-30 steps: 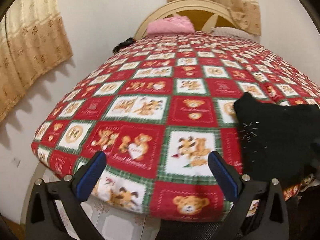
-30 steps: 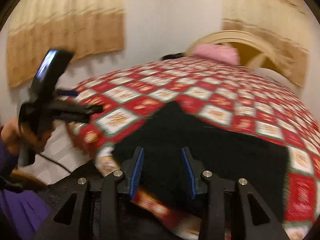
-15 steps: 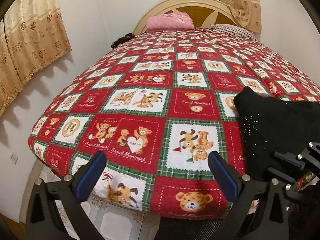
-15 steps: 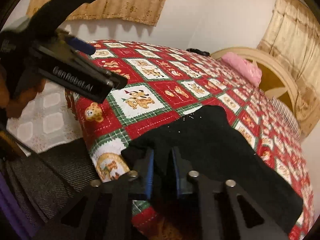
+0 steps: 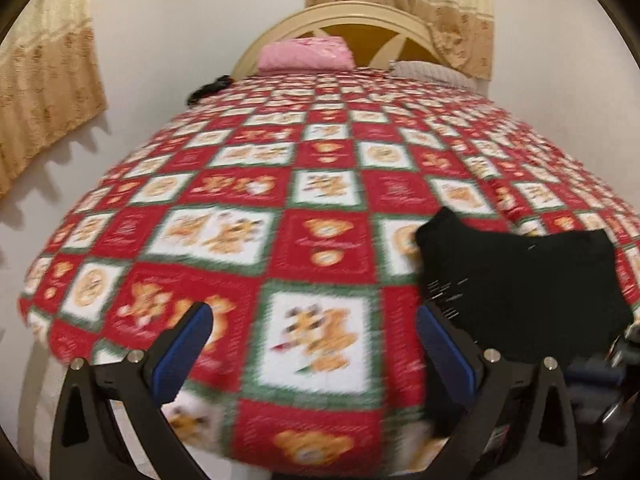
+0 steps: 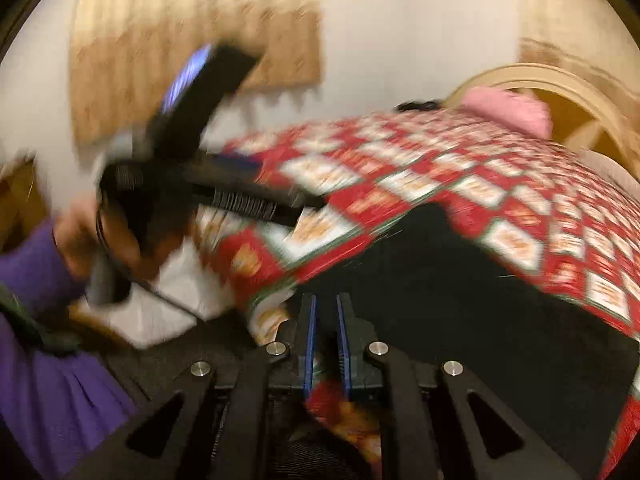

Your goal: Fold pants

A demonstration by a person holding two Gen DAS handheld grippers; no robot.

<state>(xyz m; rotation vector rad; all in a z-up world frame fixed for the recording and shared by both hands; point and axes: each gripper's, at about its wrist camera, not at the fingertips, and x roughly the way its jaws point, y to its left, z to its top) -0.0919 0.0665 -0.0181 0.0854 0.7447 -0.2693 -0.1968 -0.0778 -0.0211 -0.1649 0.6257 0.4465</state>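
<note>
Your left gripper (image 5: pixel 312 344) is spread wide w/ nothing between the blue pads (image 5: pixel 182 350); it hovers over the near edge of the bedspread (image 5: pixel 256 184), red/white/green teddy-bear squares. The black pants (image 5: pixel 516 280) lie flat on the spread just to the right of that gripper, near corner touching or just past its right finger; blur makes it hard to say which.

Your right gripper (image 6: pixel 326 344) has its jaws nearly together, thin gap only. Black pants (image 6: pixel 460 292) fabric sits right ahead of and around the tips, but can't tell if any cloth is actually pinched between the pads; the frame is too smeared. The pants spread out ahead and to the right of it, over the bed's near corner.

Up-left of the right gripper you see the left gripper (image 6: pixel 256 196) held in your left hand (image 6: pixel 104 240), purple sleeve (image 6: pixel 32 264) below it.

Far ahead: pink pillow (image 5: pixel 306 53) against the cream headboard (image 5: pixel 360 16), beige curtains (image 5: pixel 44 92) on the wall.
</note>
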